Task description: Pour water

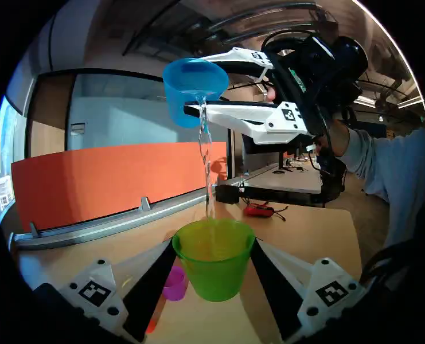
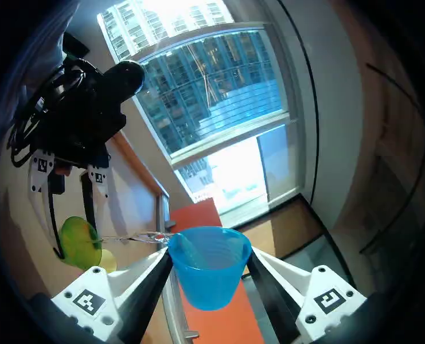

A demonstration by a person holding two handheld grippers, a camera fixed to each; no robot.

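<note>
Green cup (image 1: 214, 266) sits clamped in the left gripper (image 1: 213, 257) over the desk (image 1: 318, 229). Above, the right gripper (image 2: 209, 258), closed on the blue cup (image 2: 209, 272), tips it; water (image 1: 205, 166) falls in. A slow, steady tilt seems best.

surface: wooden table (image 1: 321, 229) | on it: purple cup (image 1: 175, 284); red device (image 1: 258, 210), far edge

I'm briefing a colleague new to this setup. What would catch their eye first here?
The tilted blue cup, high in the left gripper view, sends a thin water stream down into the green cup held by the left gripper. Behind them runs a bright orange panel.
</note>
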